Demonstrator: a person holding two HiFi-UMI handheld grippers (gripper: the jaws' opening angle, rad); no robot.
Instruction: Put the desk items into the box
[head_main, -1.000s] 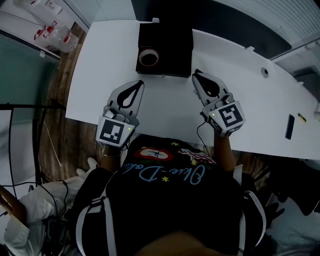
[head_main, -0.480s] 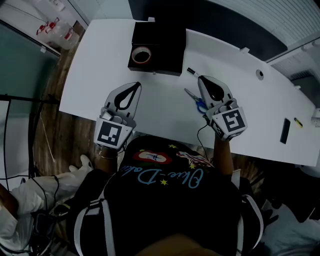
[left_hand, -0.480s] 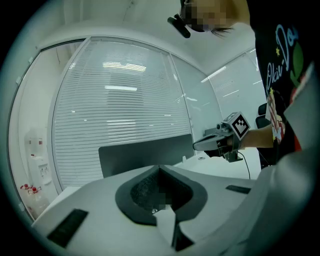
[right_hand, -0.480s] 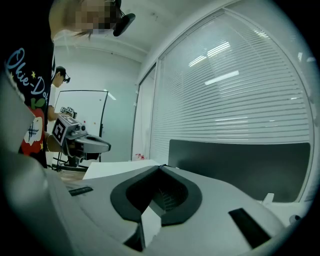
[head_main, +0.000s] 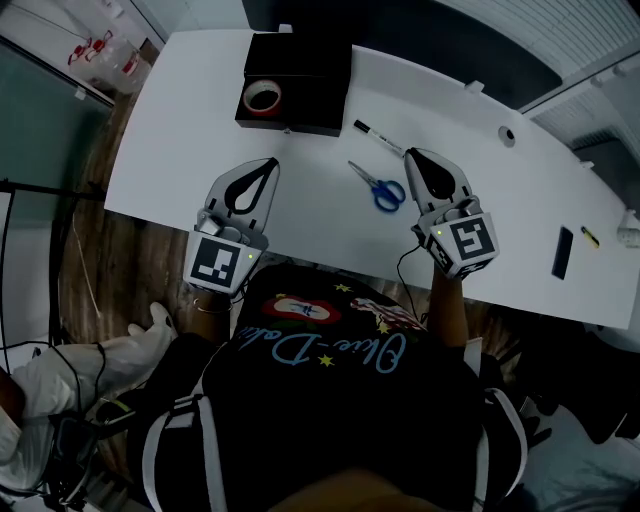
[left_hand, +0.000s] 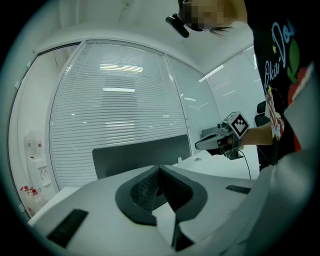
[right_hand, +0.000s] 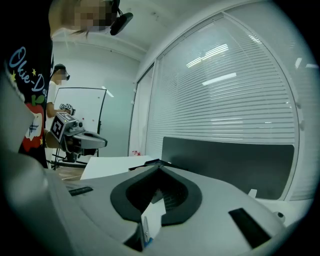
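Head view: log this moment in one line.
left gripper: shut, empty | right gripper: shut, empty | black open box: holds red tape roll | blue-handled scissors, white marker: on white table, outside box

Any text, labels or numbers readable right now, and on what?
On the shirt: cursive lettering, begins "Ol", rest unclear.
On the left gripper and right gripper: square code markers, no words.
On the pen, tape and box: nothing readable.

Head view dim; gripper views brighter, fisheye-bent, dark at the corners.
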